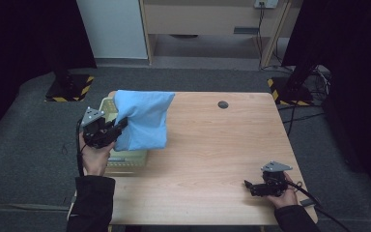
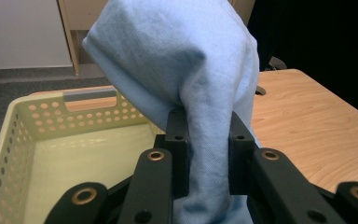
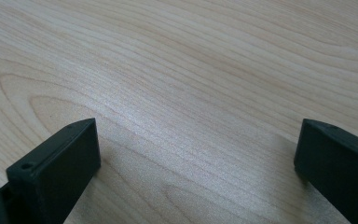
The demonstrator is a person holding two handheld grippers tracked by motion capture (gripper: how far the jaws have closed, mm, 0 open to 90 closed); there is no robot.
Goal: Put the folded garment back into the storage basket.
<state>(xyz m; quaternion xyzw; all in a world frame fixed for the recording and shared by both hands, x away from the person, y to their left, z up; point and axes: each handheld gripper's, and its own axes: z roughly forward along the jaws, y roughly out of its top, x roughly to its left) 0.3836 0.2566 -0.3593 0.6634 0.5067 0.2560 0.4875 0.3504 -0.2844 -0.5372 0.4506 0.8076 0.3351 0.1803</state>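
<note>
A light blue cloth (image 1: pixel 142 120) hangs lifted over the left part of the table, held by my left gripper (image 1: pixel 121 124), which is shut on it. In the left gripper view the cloth (image 2: pixel 186 60) bulges up from between the two black jaws, and my left gripper (image 2: pixel 208 135) pinches a fold of it above a pale yellow perforated basket (image 2: pixel 23 135). The basket (image 1: pixel 131 161) stands at the table's left edge, partly hidden by the cloth. My right gripper (image 1: pixel 247 185) rests low at the table's front right, open, with bare wood between its fingers (image 3: pixel 60 158).
The wooden table (image 1: pixel 212 150) has a round dark cable hole (image 1: pixel 223 104) near its far edge. Dark stands with striped bases (image 1: pixel 70 87) sit on the grey floor behind the table, and a cable trails from the right gripper off the front right corner.
</note>
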